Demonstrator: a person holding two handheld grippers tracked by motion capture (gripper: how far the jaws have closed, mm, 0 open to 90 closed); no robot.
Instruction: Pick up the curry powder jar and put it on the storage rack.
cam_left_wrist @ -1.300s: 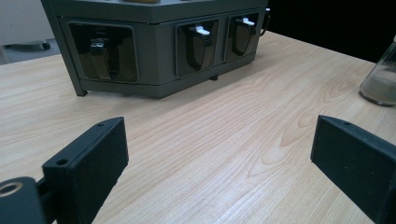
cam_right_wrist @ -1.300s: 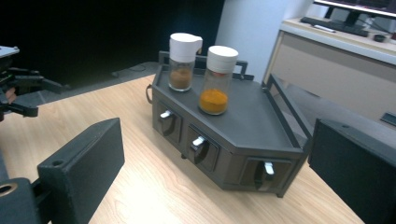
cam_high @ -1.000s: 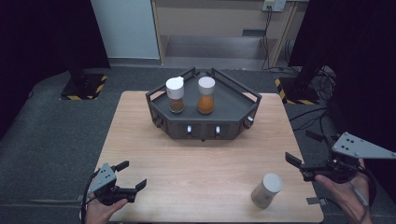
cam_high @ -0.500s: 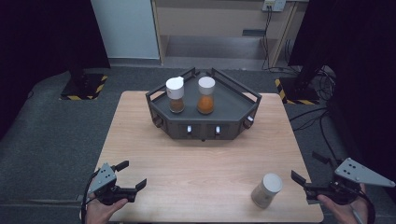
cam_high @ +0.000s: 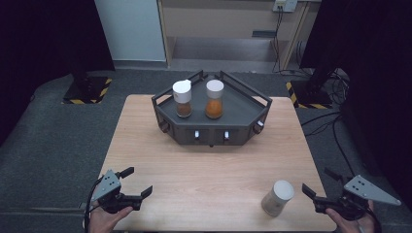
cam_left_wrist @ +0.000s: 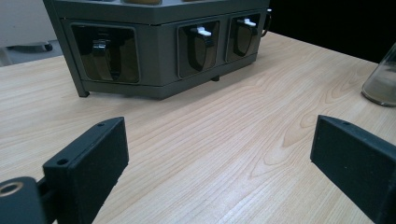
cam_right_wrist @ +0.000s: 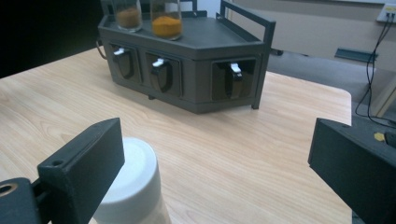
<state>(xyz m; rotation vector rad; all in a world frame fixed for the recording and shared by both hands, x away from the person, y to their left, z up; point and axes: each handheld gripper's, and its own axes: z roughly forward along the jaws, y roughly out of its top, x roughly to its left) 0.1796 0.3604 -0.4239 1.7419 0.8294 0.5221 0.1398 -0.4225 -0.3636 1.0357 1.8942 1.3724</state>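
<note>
The white-capped jar (cam_high: 277,197) stands upright on the wooden table (cam_high: 209,170), well in front of the dark grey rack (cam_high: 212,114) and off toward that rack's right end, near the table's front edge. The rack itself sits at the far middle of the table. The high view shows the rack's top tray with two white-lidded jars, one of brown spice (cam_high: 182,98) and one of orange spice (cam_high: 214,99), side by side. The left gripper view sees the rack's front face with its recessed levers, while the jars on top are cut off by the frame edge. The right gripper view shows only the lower parts of those two jars; their lids are cropped.

The right gripper (cam_high: 324,191), in front of the rack and beyond its right end, has its jaws wide apart beside the white-capped jar, holding nothing; in its own view the jar's cap (cam_right_wrist: 130,179) sits partly behind the near jaw, the jar's body cut off. The left gripper (cam_high: 136,182), in front of the rack's left end, also has its jaws spread and empty.
</note>
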